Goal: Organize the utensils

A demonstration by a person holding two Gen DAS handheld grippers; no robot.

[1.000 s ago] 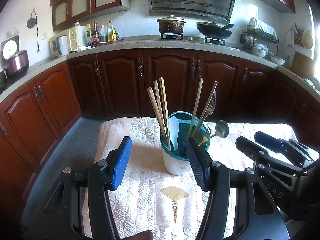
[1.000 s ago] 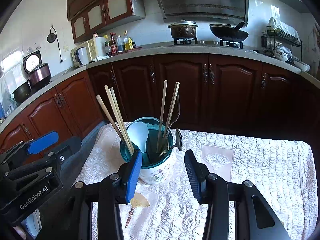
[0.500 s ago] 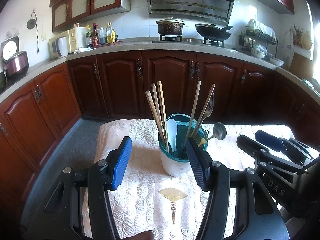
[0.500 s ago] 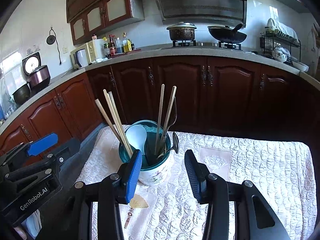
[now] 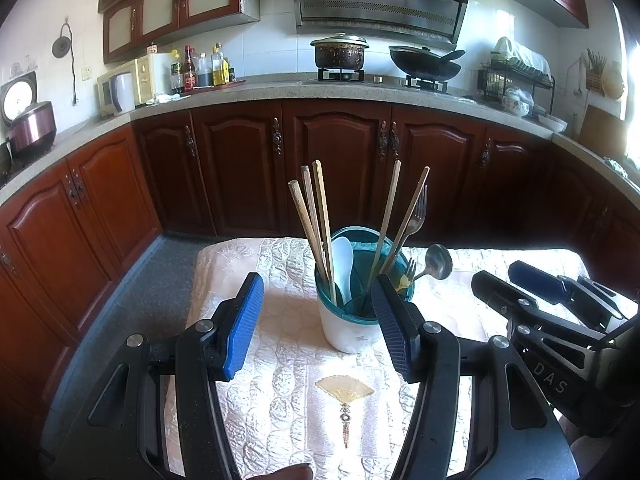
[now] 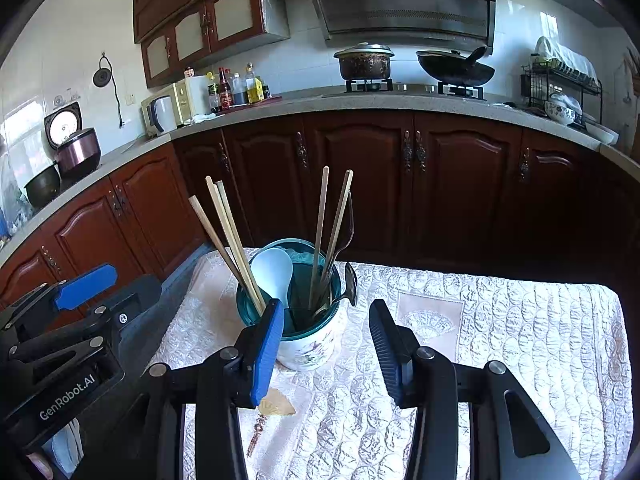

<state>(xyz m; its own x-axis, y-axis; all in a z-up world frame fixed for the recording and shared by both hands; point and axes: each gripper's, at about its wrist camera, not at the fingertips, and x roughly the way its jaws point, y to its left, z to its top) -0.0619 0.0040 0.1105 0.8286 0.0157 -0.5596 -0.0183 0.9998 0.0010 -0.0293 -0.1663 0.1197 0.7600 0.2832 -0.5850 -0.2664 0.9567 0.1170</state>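
A white utensil holder with a teal insert point(image 5: 348, 326) point(image 6: 308, 346) stands on the quilted cloth. In it are several wooden chopsticks point(image 5: 316, 220) point(image 6: 228, 232), a metal fork point(image 5: 418, 212), a metal spoon point(image 5: 438, 262) and a white rice paddle point(image 5: 344, 260) point(image 6: 274, 270). My left gripper point(image 5: 316, 320) point(image 6: 108, 290) hangs open just short of the holder, nothing between its pads. My right gripper point(image 6: 326, 340) point(image 5: 516, 286) is open too, empty, and close to the holder's right side.
The pale quilted tablecloth point(image 5: 280, 400) carries a fan emblem point(image 5: 344, 386). Grey floor point(image 5: 152, 288) lies left of the table. Dark red cabinets point(image 5: 336, 168) curve round behind, under a counter with a pot point(image 5: 340, 52), a wok point(image 5: 424, 62) and a dish rack point(image 5: 516, 76).
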